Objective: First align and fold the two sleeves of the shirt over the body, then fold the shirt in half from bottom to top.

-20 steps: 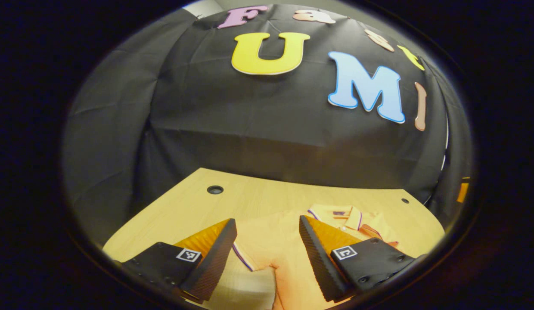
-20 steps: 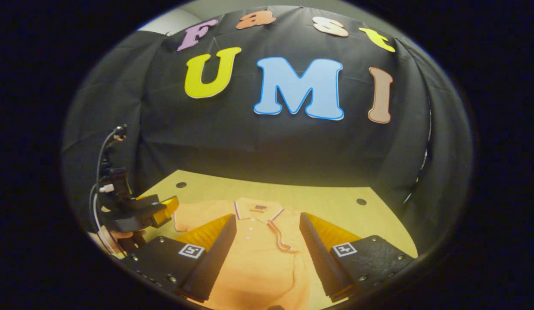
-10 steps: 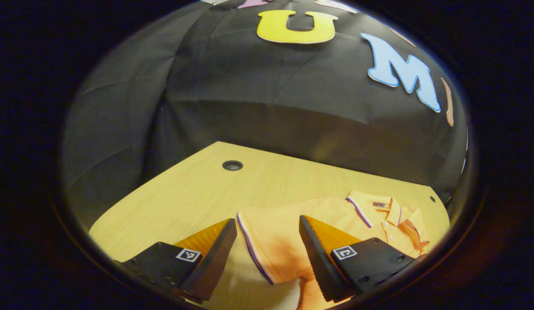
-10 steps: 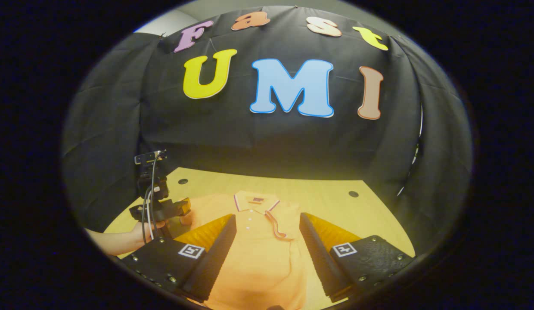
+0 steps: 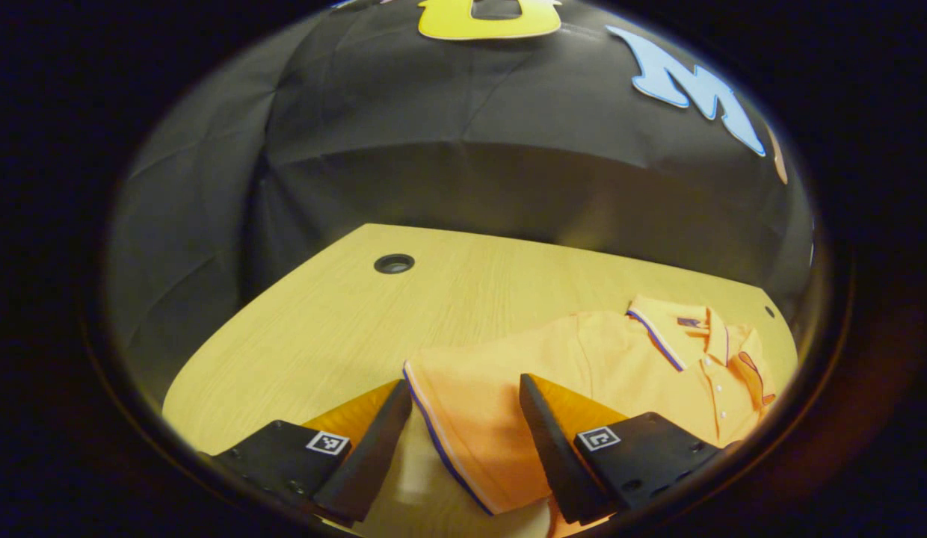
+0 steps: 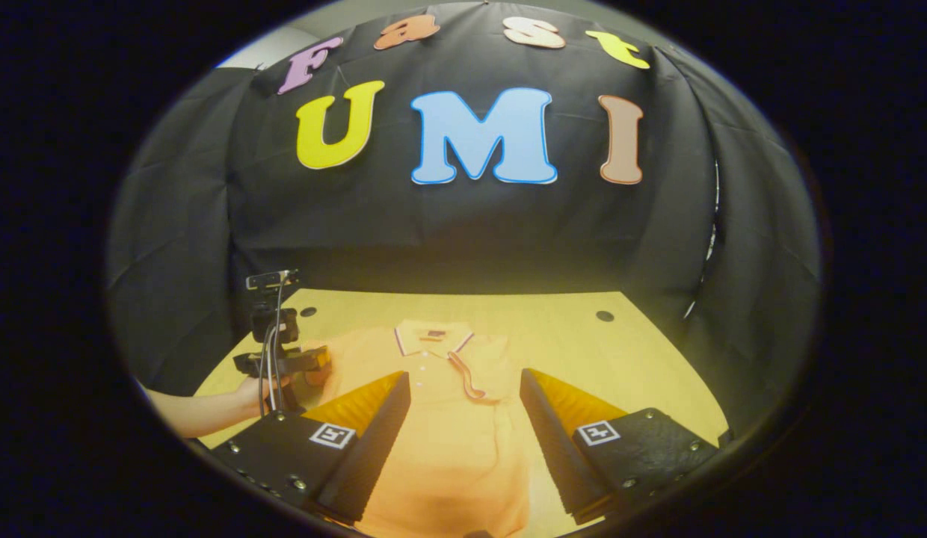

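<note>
Left gripper (image 5: 463, 388) jaws spread over shirt (image 5: 583, 366) sleeve hem (image 5: 433, 418); right gripper (image 6: 463, 385) jaws spread above shirt body, flat on surface (image 5: 344, 329)

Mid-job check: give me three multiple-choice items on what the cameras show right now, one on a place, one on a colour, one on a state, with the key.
1. Where does the shirt lie?
A. flat on the wooden table
B. hung on the booth wall
C. on the floor

2. What colour is the shirt?
A. white
B. orange
C. green

3. How does the left gripper stand?
A. shut on the collar
B. shut on the table edge
C. open, its fingers astride the striped hem of the left sleeve

Key:
1 A: both views show the shirt spread on the tabletop.
2 B: the fabric is orange, with a dark stripe on the collar and the sleeve hem.
3 C: the left gripper view shows a wide gap between the fingers, with the sleeve in it.
</note>
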`<state>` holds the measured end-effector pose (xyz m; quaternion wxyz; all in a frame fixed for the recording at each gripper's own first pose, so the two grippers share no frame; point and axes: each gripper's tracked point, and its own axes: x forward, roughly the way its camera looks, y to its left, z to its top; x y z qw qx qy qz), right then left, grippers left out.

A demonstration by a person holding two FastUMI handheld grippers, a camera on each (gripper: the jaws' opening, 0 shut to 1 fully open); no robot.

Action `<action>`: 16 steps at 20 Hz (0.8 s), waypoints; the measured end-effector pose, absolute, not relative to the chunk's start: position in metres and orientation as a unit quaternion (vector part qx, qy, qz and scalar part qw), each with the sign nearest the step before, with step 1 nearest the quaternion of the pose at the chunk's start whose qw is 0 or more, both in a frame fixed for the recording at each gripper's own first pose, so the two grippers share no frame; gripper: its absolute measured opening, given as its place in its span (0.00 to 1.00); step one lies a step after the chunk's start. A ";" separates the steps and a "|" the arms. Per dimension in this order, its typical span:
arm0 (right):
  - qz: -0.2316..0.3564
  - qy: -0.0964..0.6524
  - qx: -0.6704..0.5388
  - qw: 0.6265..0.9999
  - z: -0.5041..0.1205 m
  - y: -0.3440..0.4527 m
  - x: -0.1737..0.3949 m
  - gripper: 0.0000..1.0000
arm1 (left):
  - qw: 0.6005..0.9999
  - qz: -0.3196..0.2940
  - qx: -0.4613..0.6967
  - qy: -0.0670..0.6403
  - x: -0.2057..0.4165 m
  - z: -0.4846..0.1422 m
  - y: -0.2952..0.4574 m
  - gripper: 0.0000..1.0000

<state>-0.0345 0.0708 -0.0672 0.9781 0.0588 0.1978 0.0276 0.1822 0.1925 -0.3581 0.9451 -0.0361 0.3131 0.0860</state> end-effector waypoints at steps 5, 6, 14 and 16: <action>0.029 0.206 0.084 0.975 -0.075 0.071 -0.029 0.93 | 0.939 0.089 -0.001 0.332 0.184 -0.363 0.193 0.79; 0.030 0.207 0.088 0.974 -0.077 0.071 -0.029 0.92 | 0.939 0.088 -0.001 0.333 0.183 -0.365 0.192 0.71; 0.018 0.219 0.111 0.969 -0.088 0.057 -0.036 0.93 | 0.938 0.079 0.016 0.337 0.185 -0.366 0.185 0.11; 0.010 0.217 0.112 0.970 -0.088 0.050 -0.038 0.91 | 0.938 0.077 0.023 0.336 0.188 -0.364 0.182 0.11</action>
